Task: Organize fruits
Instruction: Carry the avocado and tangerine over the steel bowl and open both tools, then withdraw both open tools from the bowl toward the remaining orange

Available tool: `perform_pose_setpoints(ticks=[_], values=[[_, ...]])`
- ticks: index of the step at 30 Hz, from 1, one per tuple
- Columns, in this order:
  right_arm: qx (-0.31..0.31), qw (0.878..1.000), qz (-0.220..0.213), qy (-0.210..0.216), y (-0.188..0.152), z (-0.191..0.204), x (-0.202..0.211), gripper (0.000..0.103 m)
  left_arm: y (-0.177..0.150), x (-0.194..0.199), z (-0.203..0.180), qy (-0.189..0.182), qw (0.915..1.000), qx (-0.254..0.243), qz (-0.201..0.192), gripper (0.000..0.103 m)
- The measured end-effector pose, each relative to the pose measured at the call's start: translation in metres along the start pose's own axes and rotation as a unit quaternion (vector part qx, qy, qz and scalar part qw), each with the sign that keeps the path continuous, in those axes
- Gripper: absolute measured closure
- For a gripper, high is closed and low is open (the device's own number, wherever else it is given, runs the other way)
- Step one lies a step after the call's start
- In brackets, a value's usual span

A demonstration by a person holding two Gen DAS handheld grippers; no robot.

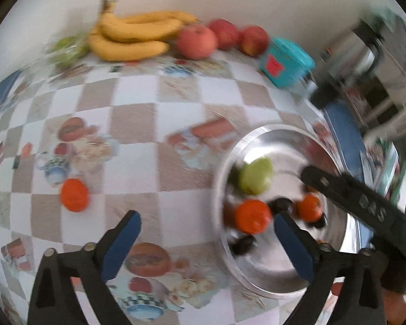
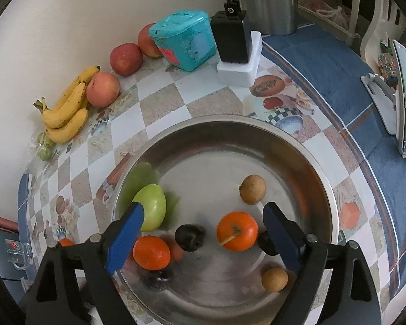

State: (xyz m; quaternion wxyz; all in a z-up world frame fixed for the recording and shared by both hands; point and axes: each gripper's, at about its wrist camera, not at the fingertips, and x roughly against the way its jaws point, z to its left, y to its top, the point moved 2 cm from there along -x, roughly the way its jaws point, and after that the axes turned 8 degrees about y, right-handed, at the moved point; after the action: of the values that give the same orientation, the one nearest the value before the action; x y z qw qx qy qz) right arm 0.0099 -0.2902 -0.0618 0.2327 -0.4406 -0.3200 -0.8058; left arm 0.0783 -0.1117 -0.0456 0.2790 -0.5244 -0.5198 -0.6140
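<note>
The right wrist view looks steeply down into the steel tray (image 2: pixel 305 159), sharp enough to count its load: 1 green fruit (image 2: pixel 152 206) at the left wall, 2 oranges (image 2: pixel 236 231), 2 small brown fruits (image 2: pixel 252 189), and dark plums (image 2: pixel 190 237) between them. The left wrist view is blurred and shows only part of that tray, at its right side, but it alone shows clearly a loose orange (image 1: pixel 74 195) lying on the checked tablecloth (image 1: pixel 138 124), well apart from the tray's rim.

The right gripper (image 2: pixel 203 218) hangs over the tray with jaws released and nothing pinched; 1 orange lies below the gap, untouched. The left gripper (image 1: pixel 207 223) tilts downward, its jaws spread wide and empty, 1 finger over the cloth and the other over the tray's rim.

Along the wall lie the bananas (image 2: pixel 67 113), 3 apples (image 2: pixel 103 89) and a teal box (image 2: pixel 185 40), with a black charger (image 2: pixel 231 40) on a white block beside it. Open cloth lies between the tray and that row. A phone on a stand (image 2: pixel 404 103) stands at the table's right.
</note>
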Motion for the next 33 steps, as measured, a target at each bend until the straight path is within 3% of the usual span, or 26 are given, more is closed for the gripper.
perform_pose_setpoints(ticks=[4, 9, 21, 33], values=[[0.010, 1.000, -0.008, 0.001, 0.001, 0.003, 0.001, 0.005, 0.008, 0.007, 0.036, 0.050, 0.9973, 0.046, -0.028, 0.000], [0.036, 0.999, -0.017, -0.001, 0.001, 0.014, 0.004, 0.003, 0.011, 0.017, 0.082, 0.074, 0.9902, 0.109, -0.046, 0.000], [0.089, 0.996, -0.012, 0.025, -0.011, 0.048, 0.000, 0.003, 0.008, 0.029, 0.160, 0.173, 0.9681, 0.167, -0.071, 0.000], [0.121, 0.991, -0.006, 0.056, -0.018, 0.073, 0.000, 0.003, 0.002, 0.021, 0.189, 0.178, 0.9613, 0.204, -0.052, 0.000]])
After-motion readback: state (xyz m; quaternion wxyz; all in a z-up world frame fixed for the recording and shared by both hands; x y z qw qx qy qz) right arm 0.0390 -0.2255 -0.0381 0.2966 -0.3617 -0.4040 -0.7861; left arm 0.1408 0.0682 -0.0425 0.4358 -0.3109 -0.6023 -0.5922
